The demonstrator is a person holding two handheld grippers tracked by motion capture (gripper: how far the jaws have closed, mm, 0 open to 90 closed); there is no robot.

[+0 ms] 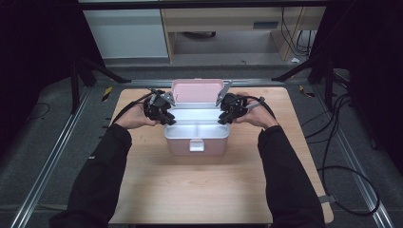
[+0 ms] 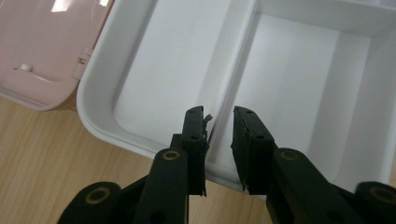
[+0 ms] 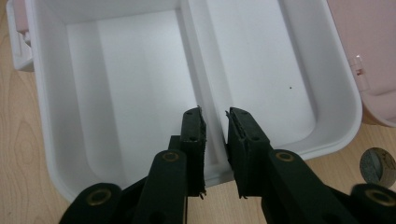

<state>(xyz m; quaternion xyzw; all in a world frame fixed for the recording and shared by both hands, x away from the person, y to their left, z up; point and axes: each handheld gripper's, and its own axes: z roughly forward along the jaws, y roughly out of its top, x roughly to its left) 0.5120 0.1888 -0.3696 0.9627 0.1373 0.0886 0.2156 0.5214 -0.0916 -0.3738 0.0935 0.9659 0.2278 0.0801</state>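
From the high view, a pink box (image 1: 196, 137) sits near the middle of the wooden table (image 1: 190, 190) with its pink lid (image 1: 196, 90) tipped up at the back. Inside is a white tray (image 1: 197, 124) with two parts, both empty. The left gripper (image 1: 167, 118) is at the tray's left end and the right gripper (image 1: 222, 118) at its right end. The table in front of the box is bare wood.

In the left gripper view, the jaws are a little apart, one on each side of the wall (image 2: 233, 60) that splits the tray. Both parts look empty.

In the right gripper view, the jaws are also a little apart, on each side of that wall. A small round grey thing (image 3: 377, 167) lies on the wood beside the box. No words can be read.
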